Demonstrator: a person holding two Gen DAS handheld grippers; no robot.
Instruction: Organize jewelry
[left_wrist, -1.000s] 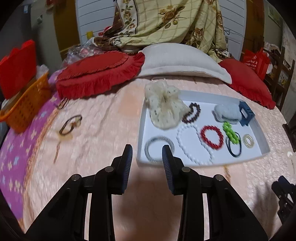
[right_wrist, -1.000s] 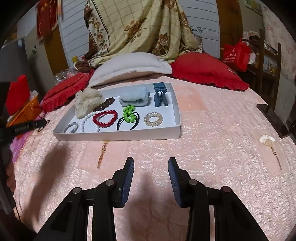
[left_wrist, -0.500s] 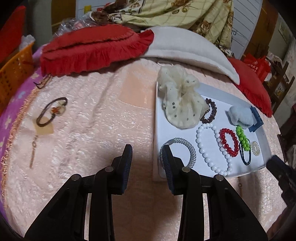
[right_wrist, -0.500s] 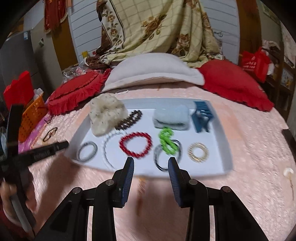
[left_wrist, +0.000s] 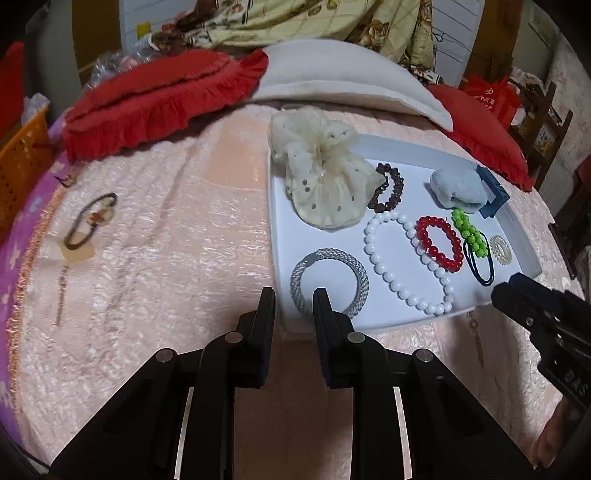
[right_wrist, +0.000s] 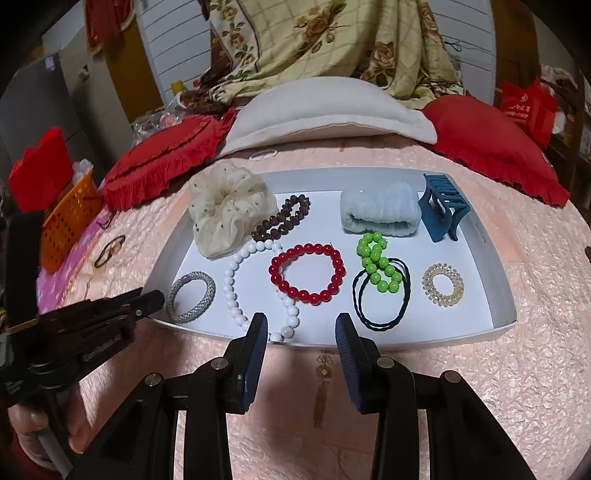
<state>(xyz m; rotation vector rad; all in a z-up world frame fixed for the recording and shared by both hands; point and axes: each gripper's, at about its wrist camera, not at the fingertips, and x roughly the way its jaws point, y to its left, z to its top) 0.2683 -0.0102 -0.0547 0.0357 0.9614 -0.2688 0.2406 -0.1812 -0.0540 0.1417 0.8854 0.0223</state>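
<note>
Right now our left hand-held gripper (left_wrist: 293, 299) hangs over the near left corner of the white tray (left_wrist: 277, 206), pointing down at it. Its jaws are closing. We think the tray's edge sits in the small gap between them, but we cannot tell if the pads touch it yet. The silver bracelet (left_wrist: 330, 280) lies just past the fingertips, flat inside that same corner, so this hand is the nearer one to it.

Our right hand-held gripper (right_wrist: 300, 334) waits at the near long side of the tray, partly open with nothing in it. Just ahead of it lie the white bead necklace (right_wrist: 236, 291) and the red bead bracelet (right_wrist: 307, 273). The necklace is a long loop that runs away from us, towards the far side of the tray.

The tray sits on the pink bed cover (right_wrist: 480, 387) and holds lots of things. On the far side we see a cream scrunchie (right_wrist: 229, 206), a brown bead bracelet (right_wrist: 280, 221), a pale blue fluffy band (right_wrist: 380, 212) and a blue hair claw (right_wrist: 441, 206). On the near side, past the red bracelet, come green beads (right_wrist: 376, 267) lying on thin black hair ties (right_wrist: 380, 299), then a clear coil hair tie (right_wrist: 443, 284).

One brown hair tie (left_wrist: 90, 221) lies out on the bed, well to the left of the tray. Our left hand is the closer one to that too.
</note>
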